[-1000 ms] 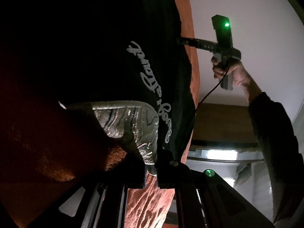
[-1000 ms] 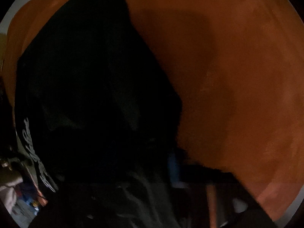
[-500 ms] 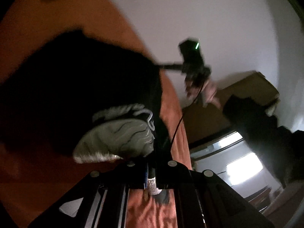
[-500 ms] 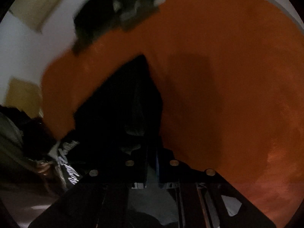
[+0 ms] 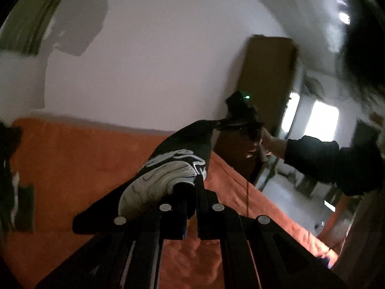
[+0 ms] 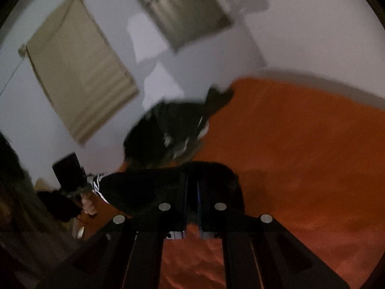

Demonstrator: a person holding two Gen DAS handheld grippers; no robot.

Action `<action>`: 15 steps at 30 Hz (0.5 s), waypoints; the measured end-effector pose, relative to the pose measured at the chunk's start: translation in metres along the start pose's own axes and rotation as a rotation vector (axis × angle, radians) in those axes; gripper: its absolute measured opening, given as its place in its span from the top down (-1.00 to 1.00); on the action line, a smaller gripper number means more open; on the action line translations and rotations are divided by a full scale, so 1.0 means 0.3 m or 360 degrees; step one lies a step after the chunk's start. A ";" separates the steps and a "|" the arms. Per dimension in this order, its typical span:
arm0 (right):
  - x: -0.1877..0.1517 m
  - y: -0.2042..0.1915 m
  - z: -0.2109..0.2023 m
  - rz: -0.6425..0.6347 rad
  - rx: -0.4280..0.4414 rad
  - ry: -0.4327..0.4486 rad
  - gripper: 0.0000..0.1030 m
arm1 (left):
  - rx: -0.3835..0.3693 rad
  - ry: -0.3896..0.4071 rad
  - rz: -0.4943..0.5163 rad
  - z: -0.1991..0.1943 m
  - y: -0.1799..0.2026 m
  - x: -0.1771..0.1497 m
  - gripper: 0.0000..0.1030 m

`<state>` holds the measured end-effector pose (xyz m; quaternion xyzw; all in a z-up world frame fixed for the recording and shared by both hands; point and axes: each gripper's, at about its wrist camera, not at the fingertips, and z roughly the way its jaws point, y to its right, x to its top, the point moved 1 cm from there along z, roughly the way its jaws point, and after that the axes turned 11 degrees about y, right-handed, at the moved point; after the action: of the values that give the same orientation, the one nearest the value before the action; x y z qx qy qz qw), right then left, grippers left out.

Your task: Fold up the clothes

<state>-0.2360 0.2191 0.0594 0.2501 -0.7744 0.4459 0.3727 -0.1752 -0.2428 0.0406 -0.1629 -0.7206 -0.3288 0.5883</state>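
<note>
Your left gripper has its jaws drawn almost together on an edge of the black garment, which bears a pale grey swirled print just ahead of the fingers. The cloth runs from those jaws out ahead and to the right, stretched in the air to your right gripper, whose fingers are likewise pinched on the far edge. Your right hand grips that tool's handle, a dark sleeve behind it.

From the right wrist view, the right gripper shows both jaws nearly closed with black fabric caught between them. The garment extends left from there to your left gripper, white lettering visible near it.

The orange bed cover lies below and beyond both grippers; the garment appears clear of it, though motion blur leaves this uncertain. A dark heap of other clothes sits ahead of the right gripper against the white wall.
</note>
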 end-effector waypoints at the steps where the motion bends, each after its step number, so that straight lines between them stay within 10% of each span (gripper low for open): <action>1: -0.052 -0.008 -0.039 0.0034 -0.0030 0.0029 0.89 | 0.0002 -0.0028 -0.0002 -0.004 -0.006 -0.044 0.90; 11: -1.078 0.127 -0.063 0.0720 -0.0301 -0.0125 0.89 | 0.0085 -0.0673 -0.0145 0.091 0.027 -0.798 0.89; 15: -1.201 0.114 -0.072 0.0776 -0.0311 -0.0059 0.89 | 0.0141 -0.0647 -0.0240 0.070 0.021 -0.830 0.84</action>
<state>-0.0378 0.2743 -0.2392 0.0271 -0.8579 0.4410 0.2624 -0.1234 -0.1863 -0.1972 -0.1454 -0.8482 -0.3004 0.4112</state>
